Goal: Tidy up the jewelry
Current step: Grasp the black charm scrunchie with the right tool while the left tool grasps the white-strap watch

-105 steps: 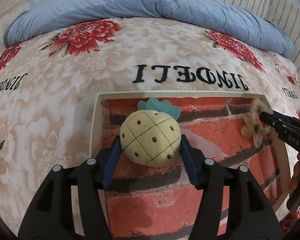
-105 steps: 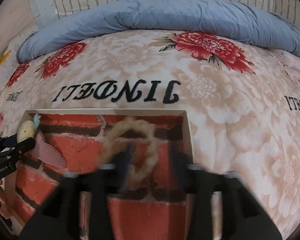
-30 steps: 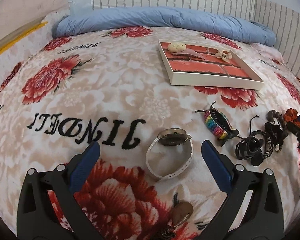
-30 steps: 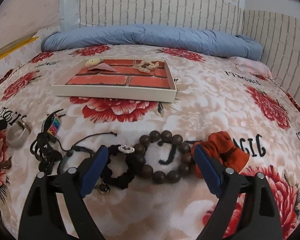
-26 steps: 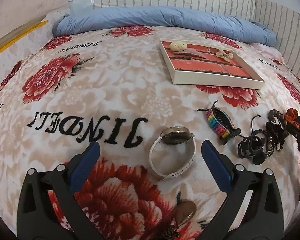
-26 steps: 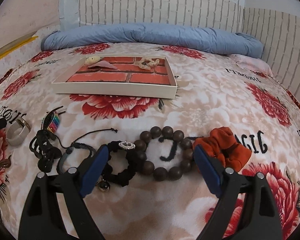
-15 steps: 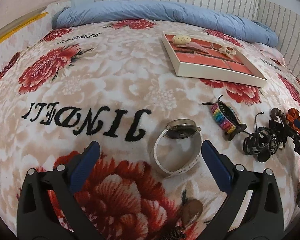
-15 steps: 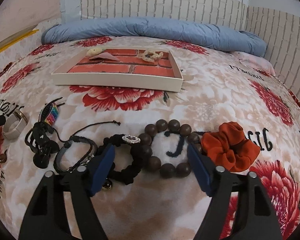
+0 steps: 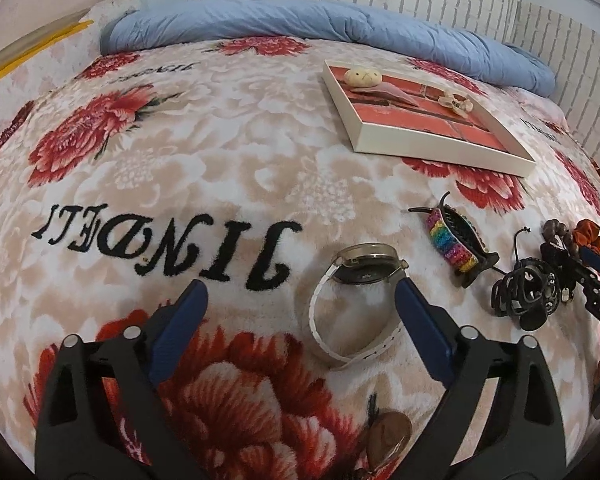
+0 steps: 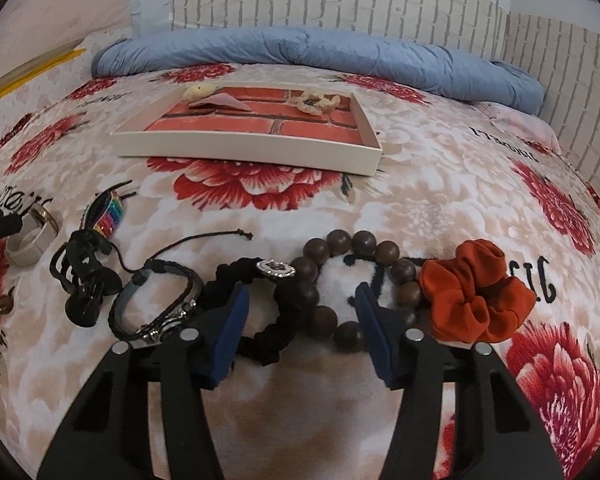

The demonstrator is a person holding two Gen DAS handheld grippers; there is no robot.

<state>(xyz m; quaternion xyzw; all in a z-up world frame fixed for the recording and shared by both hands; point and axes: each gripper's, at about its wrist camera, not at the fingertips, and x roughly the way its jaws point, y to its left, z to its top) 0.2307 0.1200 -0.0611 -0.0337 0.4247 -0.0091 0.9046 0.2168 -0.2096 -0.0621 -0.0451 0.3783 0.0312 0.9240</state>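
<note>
the right claw (image 10: 300, 312) is closing around the wooden bead bracelet (image 10: 352, 280), not yet gripping, short of the tray (image 10: 248, 154); the left claw (image 9: 300, 304), closing, straddles the watch (image 9: 360, 296) to lift it.

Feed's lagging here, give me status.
Left gripper closing around watch, not gripping. Right gripper closing over wooden bead bracelet, black scrunchie crowding it. Tray clear ahead.

Your left gripper (image 9: 298, 294) points steeply down, jaws wide but closing slowly. Your right gripper (image 10: 302, 300) tilts down too, jaws half-spread and closing, pads pressing nothing.
</note>
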